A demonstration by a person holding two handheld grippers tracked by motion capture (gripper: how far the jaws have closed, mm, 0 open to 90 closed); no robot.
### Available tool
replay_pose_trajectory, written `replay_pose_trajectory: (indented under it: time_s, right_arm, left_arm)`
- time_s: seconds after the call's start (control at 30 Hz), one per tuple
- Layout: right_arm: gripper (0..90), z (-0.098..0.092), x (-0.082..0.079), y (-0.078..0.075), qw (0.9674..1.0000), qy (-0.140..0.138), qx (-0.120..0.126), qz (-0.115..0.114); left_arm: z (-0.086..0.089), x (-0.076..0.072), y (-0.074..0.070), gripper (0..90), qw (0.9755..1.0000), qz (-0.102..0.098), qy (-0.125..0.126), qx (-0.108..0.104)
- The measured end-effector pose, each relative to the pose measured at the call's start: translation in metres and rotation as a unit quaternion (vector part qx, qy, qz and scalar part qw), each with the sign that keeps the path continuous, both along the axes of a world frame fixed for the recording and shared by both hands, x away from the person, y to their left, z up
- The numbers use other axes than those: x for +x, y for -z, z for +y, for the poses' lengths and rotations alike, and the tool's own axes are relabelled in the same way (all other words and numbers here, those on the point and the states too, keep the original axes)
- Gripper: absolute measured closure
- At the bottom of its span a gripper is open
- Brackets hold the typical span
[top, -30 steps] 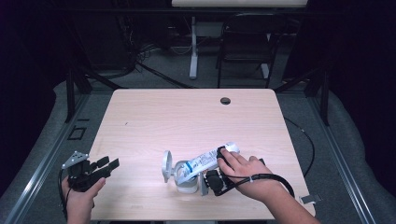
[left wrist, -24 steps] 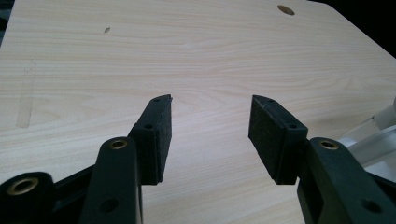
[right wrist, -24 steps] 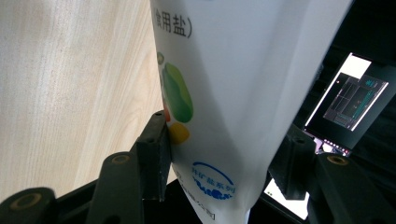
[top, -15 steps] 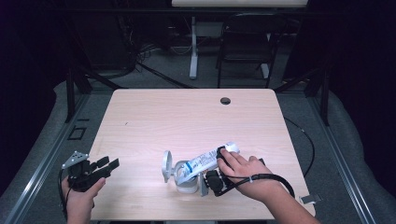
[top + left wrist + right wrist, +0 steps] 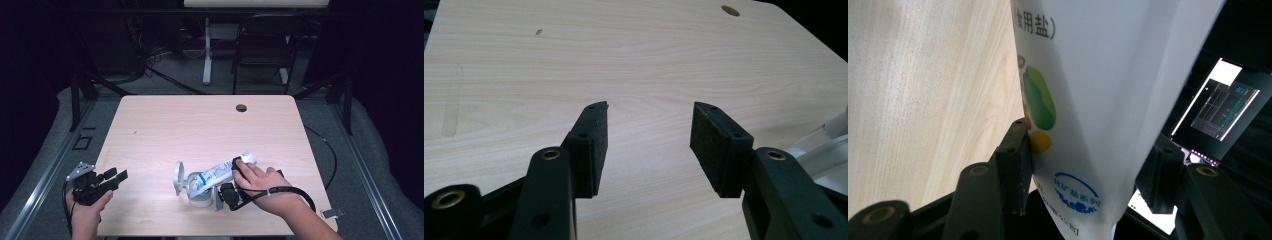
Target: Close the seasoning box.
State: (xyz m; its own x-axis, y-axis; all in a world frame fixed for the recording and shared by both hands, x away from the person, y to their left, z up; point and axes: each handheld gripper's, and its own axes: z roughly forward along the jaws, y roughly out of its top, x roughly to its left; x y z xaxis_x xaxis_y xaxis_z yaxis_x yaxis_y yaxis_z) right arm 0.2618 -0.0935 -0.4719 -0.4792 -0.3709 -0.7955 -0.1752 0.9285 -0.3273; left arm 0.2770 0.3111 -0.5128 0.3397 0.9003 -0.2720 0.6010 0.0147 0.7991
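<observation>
One white plastic salt bag [image 5: 220,172] with blue print is tilted mouth-down over a small white jar [image 5: 197,192] near the table's [image 5: 200,125] front edge, pinched by the right gripper [image 5: 1083,170]. Nothing has shifted in the last second, so I'd judge pouring is underway. Left gripper [image 5: 649,142] waits spread, empty, front-left.

Bare tabletop [image 5: 200,125] beyond salt bag [image 5: 220,172]
</observation>
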Motion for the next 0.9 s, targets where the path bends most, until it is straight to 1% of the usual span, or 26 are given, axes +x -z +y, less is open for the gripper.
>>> replay_pose_trajectory:
  time_s: [0.9]
  right_arm:
    - [49.4, 0.0008, 0.0001, -0.0009, 1.0, -0.002, -0.007, -0.005]
  left_arm:
    - [-0.0001, 0.0, 0.0001, 49.6, 1.0, -0.002, -0.002, -0.002]
